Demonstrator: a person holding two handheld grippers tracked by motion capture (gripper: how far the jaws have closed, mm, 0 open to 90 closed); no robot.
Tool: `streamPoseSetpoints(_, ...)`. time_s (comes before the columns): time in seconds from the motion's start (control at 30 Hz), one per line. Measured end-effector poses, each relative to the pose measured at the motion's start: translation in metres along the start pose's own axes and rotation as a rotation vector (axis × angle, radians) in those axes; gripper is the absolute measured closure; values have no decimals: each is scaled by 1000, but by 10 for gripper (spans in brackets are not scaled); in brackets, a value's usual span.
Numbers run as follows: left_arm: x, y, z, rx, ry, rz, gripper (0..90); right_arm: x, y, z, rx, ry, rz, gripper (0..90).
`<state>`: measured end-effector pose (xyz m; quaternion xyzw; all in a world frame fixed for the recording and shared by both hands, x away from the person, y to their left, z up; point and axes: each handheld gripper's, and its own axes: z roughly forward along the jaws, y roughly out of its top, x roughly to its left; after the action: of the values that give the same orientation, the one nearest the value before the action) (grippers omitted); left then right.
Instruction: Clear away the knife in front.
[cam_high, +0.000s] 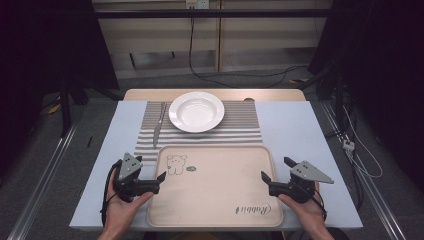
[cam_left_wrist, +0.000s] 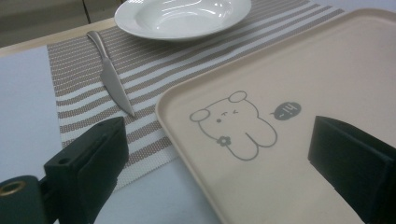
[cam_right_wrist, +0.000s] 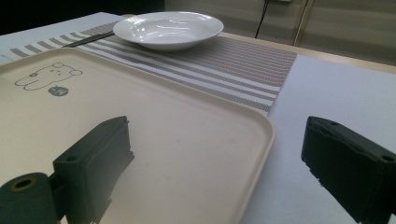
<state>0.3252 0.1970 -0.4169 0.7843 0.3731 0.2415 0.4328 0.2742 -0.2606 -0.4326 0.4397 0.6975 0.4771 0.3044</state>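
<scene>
A beige tray (cam_high: 215, 192) with a bear drawing lies at the table's near edge. My left gripper (cam_high: 150, 172) is open at the tray's left rim. In the left gripper view one jaw hangs over the mat and table and the other over the tray (cam_left_wrist: 327, 70). My right gripper (cam_high: 276, 169) is open at the tray's right rim, one jaw over the tray (cam_right_wrist: 140, 102) and one over the bare table. Neither pair of pads presses on the rim. Behind the tray a white plate (cam_high: 196, 111) and a steel knife (cam_high: 159, 125) rest on a striped placemat (cam_high: 240, 127).
The table top (cam_high: 295, 130) is pale blue-grey, with a wooden strip along its far edge. Bare surface lies on both sides of the tray and mat. Cables run across the floor behind and to the right of the table.
</scene>
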Motion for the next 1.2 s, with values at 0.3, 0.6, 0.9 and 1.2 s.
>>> streamPoseSetpoints(0.3,14,8,8,0,-9,-38,85,0,0,4,12,7,4,88)
streamPoseSetpoints(0.6,29,24,24,4,-1,-43,83,-3,-1,10,33,25,22,84)
streamPoseSetpoints(0.9,41,42,41,8,16,-67,84,-5,-2,9,40,23,18,89)
streamPoseSetpoints(1.2,52,52,54,-15,12,-89,87,-5,-2,11,47,25,22,87)
